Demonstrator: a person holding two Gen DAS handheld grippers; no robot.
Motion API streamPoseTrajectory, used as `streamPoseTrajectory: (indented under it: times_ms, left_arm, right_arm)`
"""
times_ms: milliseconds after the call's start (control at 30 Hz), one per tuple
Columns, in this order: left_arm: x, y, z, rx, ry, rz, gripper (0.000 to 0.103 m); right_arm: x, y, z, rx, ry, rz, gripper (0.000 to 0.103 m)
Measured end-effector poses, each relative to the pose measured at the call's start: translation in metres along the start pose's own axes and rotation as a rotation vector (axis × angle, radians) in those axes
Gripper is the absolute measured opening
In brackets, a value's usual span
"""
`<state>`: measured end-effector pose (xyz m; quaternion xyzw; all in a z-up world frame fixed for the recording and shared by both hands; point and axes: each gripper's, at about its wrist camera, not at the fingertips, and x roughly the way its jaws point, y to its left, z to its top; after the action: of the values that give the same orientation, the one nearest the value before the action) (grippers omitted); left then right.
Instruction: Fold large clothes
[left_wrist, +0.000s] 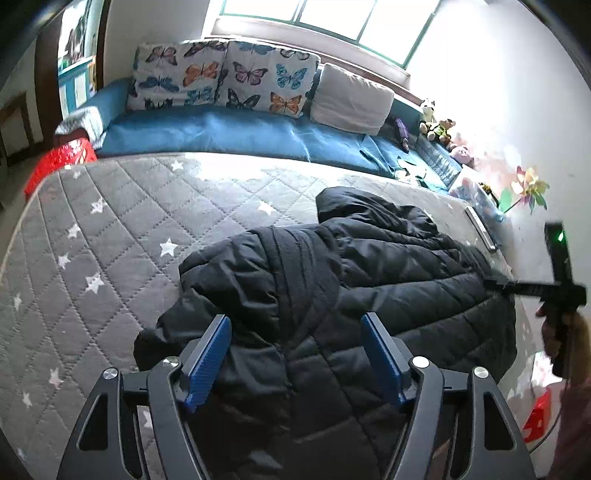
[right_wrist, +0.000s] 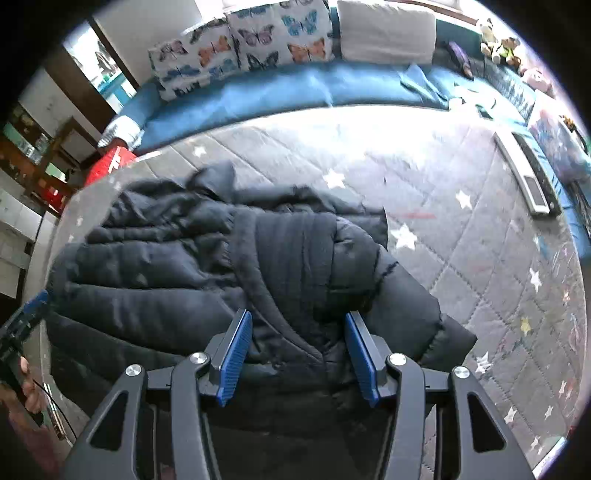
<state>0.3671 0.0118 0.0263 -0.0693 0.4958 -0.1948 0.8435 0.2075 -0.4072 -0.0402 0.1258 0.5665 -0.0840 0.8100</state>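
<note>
- On the grey star-quilted mattress (left_wrist: 110, 229), a black puffer jacket (left_wrist: 332, 266) is seen lying in a bunched, partly gathered heap, with its hood end (left_wrist: 354, 203) turned toward the blue cushioned bench seat (left_wrist: 221, 129) and the butterfly pillows (left_wrist: 229, 77).
- At the jacket's left side, the left claw (left_wrist: 295, 358) is held wide open, nothing being gripped; padded fabric lies directly beneath and ahead of the blue pads (left_wrist: 207, 365).
- Across the middle, a sleeve (right_wrist: 295, 243) is laid over the body; the jacket's long axis is judged to run side to side between the two claws, hood offset to the far side.
- At the right side, the right claw (right_wrist: 295, 354) is likewise spread open and empty, poised over the near edge of the jacket (right_wrist: 184, 277).
- Neither claw is judged clearly nearer: each is placed over its own end, so a two-handed pinch of the near edge is suggested.
</note>
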Motion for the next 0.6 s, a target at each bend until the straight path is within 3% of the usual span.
streamPoseTrajectory:
  times_ms: [233,333,500,600]
  left_arm:
    - [0.023,0.007,-0.005,-0.034,0.034,0.01,0.068]
    - [0.014,-0.006,0.001,-0.007,0.007,0.034,0.067]
    - [-0.004,-0.021,0.019,-0.006,-0.067,-0.004,0.067]
    - [0.005,-0.026,0.03,-0.01,-0.054,-0.021,0.066]
  right_arm:
    - [-0.001,0.0,-0.003,-0.018,0.01,-0.015,0.057]
    - [-0.017,0.008,0.001,-0.052,-0.017,-0.04,0.057]
    - [-0.033,0.016,0.011,-0.073,-0.077,-0.014,0.057]
    - [-0.025,0.02,0.017,-0.075,-0.076,-0.009,0.057]
